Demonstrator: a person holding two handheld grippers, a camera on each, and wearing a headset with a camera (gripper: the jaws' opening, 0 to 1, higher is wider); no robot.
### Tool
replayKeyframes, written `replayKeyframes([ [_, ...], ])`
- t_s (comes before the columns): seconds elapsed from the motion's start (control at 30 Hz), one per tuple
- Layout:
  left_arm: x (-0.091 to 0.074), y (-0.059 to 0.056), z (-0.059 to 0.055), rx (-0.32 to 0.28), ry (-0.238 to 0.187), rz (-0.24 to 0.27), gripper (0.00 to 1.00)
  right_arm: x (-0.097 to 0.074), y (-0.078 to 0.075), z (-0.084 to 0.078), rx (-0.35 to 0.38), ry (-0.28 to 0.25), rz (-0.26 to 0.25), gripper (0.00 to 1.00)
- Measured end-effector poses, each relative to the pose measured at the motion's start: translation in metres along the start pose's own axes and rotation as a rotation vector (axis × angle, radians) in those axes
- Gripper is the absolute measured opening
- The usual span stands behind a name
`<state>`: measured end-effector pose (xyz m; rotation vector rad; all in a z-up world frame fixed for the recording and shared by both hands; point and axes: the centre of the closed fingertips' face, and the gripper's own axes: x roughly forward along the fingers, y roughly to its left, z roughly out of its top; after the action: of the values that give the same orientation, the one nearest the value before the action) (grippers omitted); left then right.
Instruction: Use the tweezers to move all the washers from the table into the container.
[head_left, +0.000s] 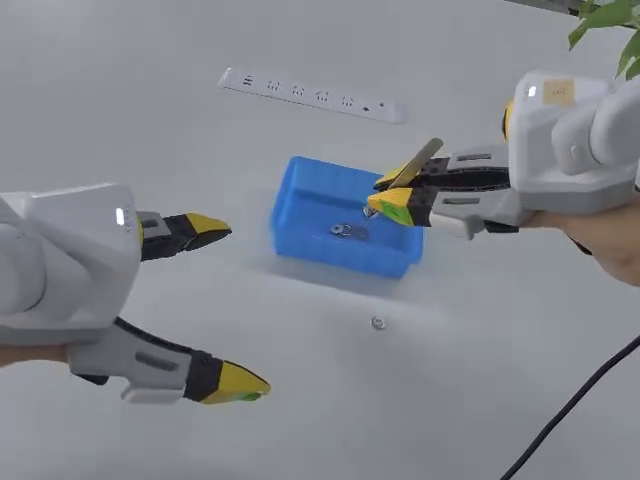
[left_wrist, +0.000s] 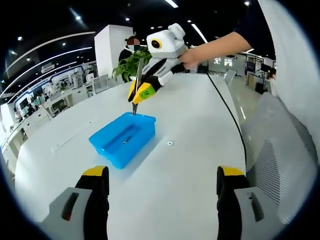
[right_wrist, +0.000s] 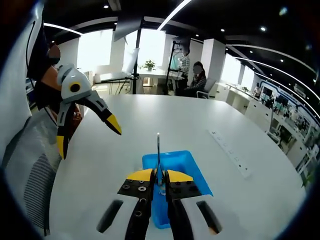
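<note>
The right gripper (head_left: 385, 197) clamps the slim metal tweezers (head_left: 420, 160) over the blue rectangular plastic container (head_left: 300, 212) at frame centre.
The tweezer tips point down into the container, where small metal washers (head_left: 348, 232) lie on its floor. One more small silver washer (head_left: 377, 322) lies on the white table (head_left: 480, 330) just below the container. At lower left, the left gripper (head_left: 243, 308) has its jaws spread wide, holding nothing.

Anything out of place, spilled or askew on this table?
Nothing spilled or damaged. One washer lies on the table beside the blue container, which sits upright with washers inside. The right tongs hold the tweezers over it.
</note>
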<state>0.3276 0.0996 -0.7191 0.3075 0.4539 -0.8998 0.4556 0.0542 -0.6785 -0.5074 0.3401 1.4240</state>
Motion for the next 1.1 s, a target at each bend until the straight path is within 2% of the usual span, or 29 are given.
replayKeyframes([
  [0.07, -0.001, -0.003, -0.005, 0.019, 0.007, -0.01, 0.95, 0.006, -0.008, -0.004, 0.009, 0.008, -0.008, 0.09],
  [0.13, -0.001, -0.004, -0.012, 0.039, 0.038, -0.007, 0.95, 0.015, -0.013, -0.01, 0.014, 0.02, -0.004, 0.09],
  [0.3, -0.003, -0.003, -0.013, 0.007, 0.033, 0.001, 0.97, 0.039, -0.02, -0.028, 0.022, 0.062, 0.015, 0.09],
  [0.37, -0.003, -0.003, -0.016, 0.002, 0.046, -0.004, 0.98, 0.047, -0.02, -0.037, 0.026, 0.084, 0.032, 0.09],
  [0.47, -0.003, -0.003, -0.02, 0.001, 0.064, -0.011, 0.99, 0.056, -0.017, -0.056, -0.009, 0.148, 0.061, 0.1],
  [0.67, 0.0, -0.003, -0.025, -0.004, 0.088, -0.012, 0.99, 0.062, -0.019, -0.06, 0.014, 0.144, 0.061, 0.1],
  [0.87, 0.004, -0.003, -0.021, 0.014, 0.09, -0.027, 0.99, 0.064, -0.02, -0.067, 0.008, 0.163, 0.067, 0.1],
  [1.1, 0.006, 0.002, -0.017, 0.015, 0.083, -0.016, 0.99, 0.062, -0.021, -0.067, 0.017, 0.166, 0.053, 0.1],
])
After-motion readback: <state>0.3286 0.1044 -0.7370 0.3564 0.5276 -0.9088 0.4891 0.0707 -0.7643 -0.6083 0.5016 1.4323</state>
